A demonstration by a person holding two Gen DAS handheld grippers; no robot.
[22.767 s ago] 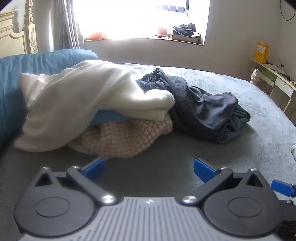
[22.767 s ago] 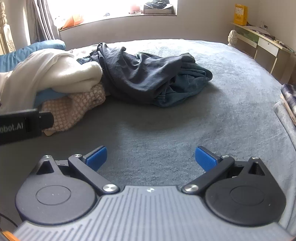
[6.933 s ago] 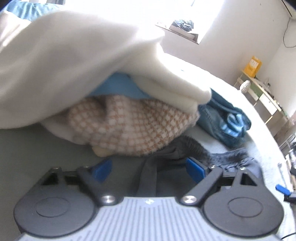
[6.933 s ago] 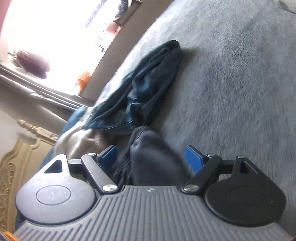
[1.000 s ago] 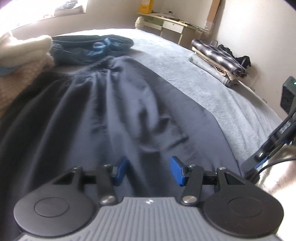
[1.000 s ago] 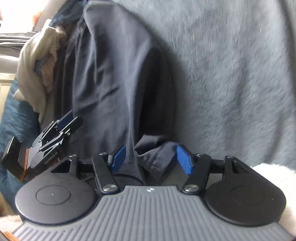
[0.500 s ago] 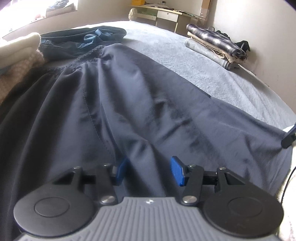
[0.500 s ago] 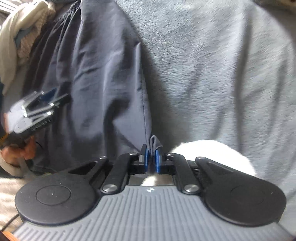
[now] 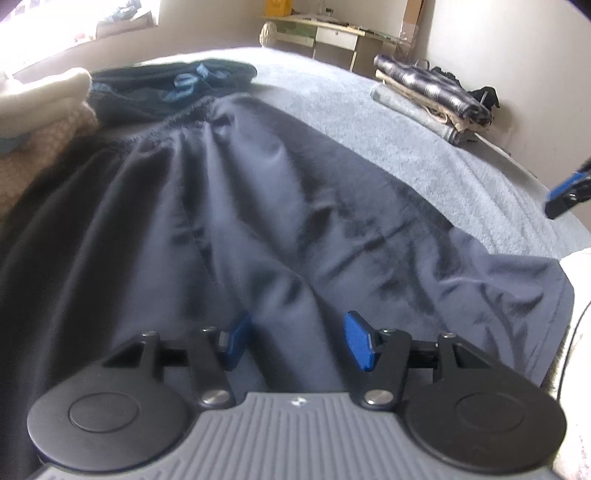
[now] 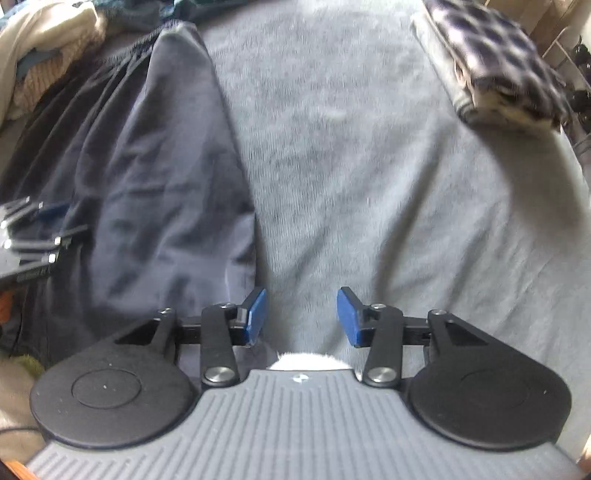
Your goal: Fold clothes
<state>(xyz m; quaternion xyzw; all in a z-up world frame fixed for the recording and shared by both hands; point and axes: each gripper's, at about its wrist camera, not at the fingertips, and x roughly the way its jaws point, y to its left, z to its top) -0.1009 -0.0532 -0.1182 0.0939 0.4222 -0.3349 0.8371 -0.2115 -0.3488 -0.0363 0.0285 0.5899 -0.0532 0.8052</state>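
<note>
A dark navy garment (image 9: 258, 206) lies spread on the grey bedspread (image 9: 406, 147), its gathered waistband far from me. My left gripper (image 9: 297, 339) sits low over the near end; its jaws are opening, and a ridge of the cloth runs between the blue pads without being pinched. In the right wrist view the garment (image 10: 155, 177) fills the left half. My right gripper (image 10: 303, 317) hangs above the bare bedspread (image 10: 369, 166) just right of the hem, jaws opening, nothing between them. The other gripper shows at a frame edge in each view.
A heap of unfolded clothes, cream (image 9: 40, 96) and dark blue (image 9: 177, 85), lies beyond the waistband. A folded plaid stack (image 10: 498, 62) rests at the bed's far right. White fluffy fabric (image 10: 306, 360) shows under my right gripper. A desk (image 9: 332, 33) stands against the far wall.
The right gripper was shut on the hem corner half a second ago; it has let go, spread its jaws and risen. The left gripper's pads stand slightly wider.
</note>
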